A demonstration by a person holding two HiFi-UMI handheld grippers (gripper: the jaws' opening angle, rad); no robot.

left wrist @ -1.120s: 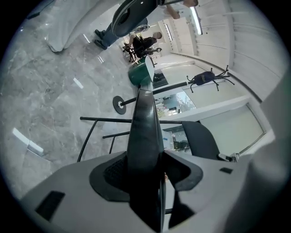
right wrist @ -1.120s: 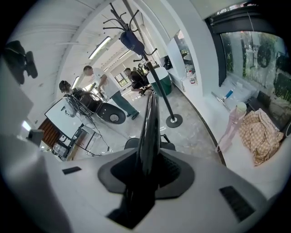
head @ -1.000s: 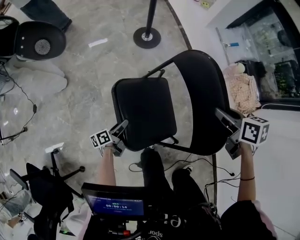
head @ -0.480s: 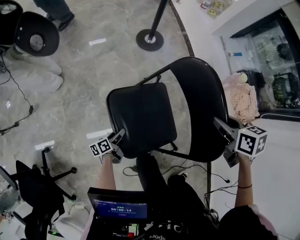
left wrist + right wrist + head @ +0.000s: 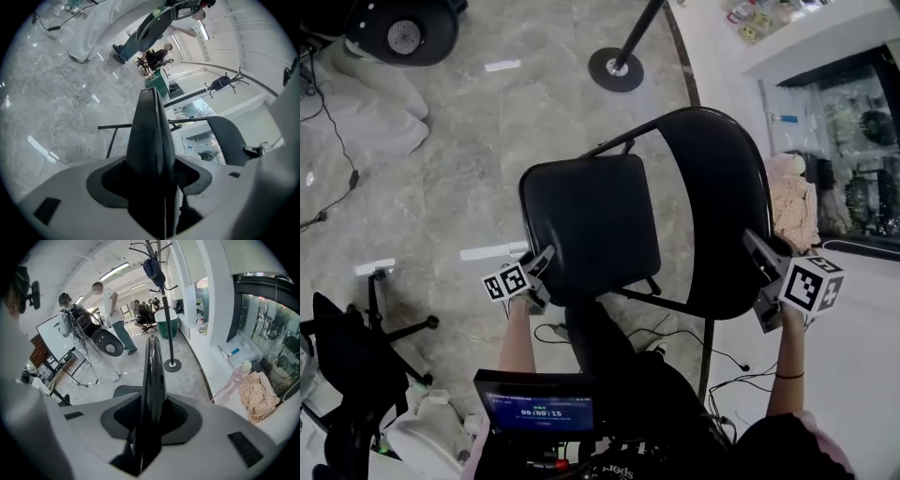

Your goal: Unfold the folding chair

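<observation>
Moved since the earlier frame: the left claw (image 5: pixel 542 277), its jaws wider and opening, with the front-left corner of the seat (image 5: pixel 591 225) between them and the pads no longer pressing. Folding chair (image 5: pixel 675 300): centre of the head view, on grey marble floor (image 5: pixel 459 187), seat swung down, near flat. Backrest (image 5: pixel 717 206): right of centre, upright. Right claw (image 5: pixel 761 277): lower right, pinching the backrest's outer edge. Round post base (image 5: pixel 616 68): top centre, well apart from the chair.
</observation>
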